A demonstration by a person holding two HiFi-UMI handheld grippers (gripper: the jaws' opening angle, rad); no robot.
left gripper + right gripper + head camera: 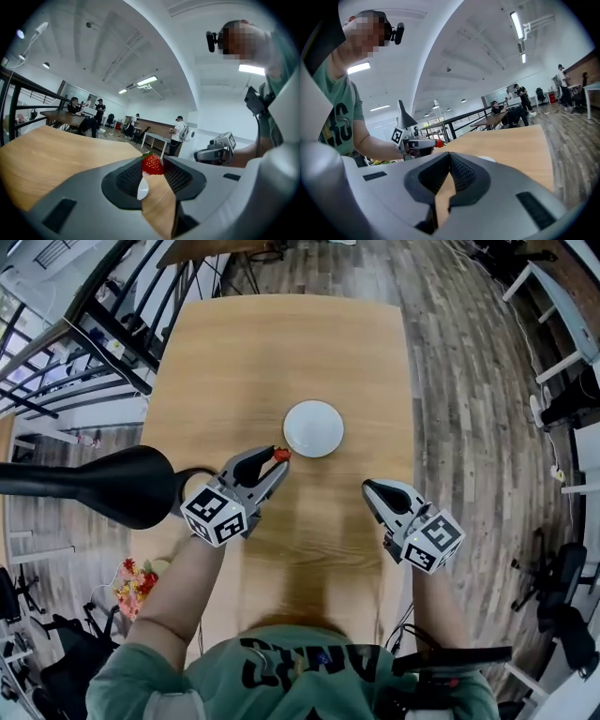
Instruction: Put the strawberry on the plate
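A small red strawberry (280, 454) is pinched at the tips of my left gripper (278, 458), just off the near-left rim of the white plate (313, 428) in the middle of the wooden table (281, 352). In the left gripper view the strawberry (152, 164) sits between the dark pads, with a sliver of the plate (142, 188) below it. My right gripper (368, 487) hovers over the table's near right, its jaws shut with nothing in them. In the right gripper view its tips (450, 154) meet, and the left gripper (419, 144) shows beyond with the strawberry (438, 143).
A black lamp shade (94, 486) juts in over the table's left edge beside my left arm. Flowers (136, 583) lie on the floor at lower left. Railings (84, 343) run at the far left. People stand and sit at desks (70, 117) far off.
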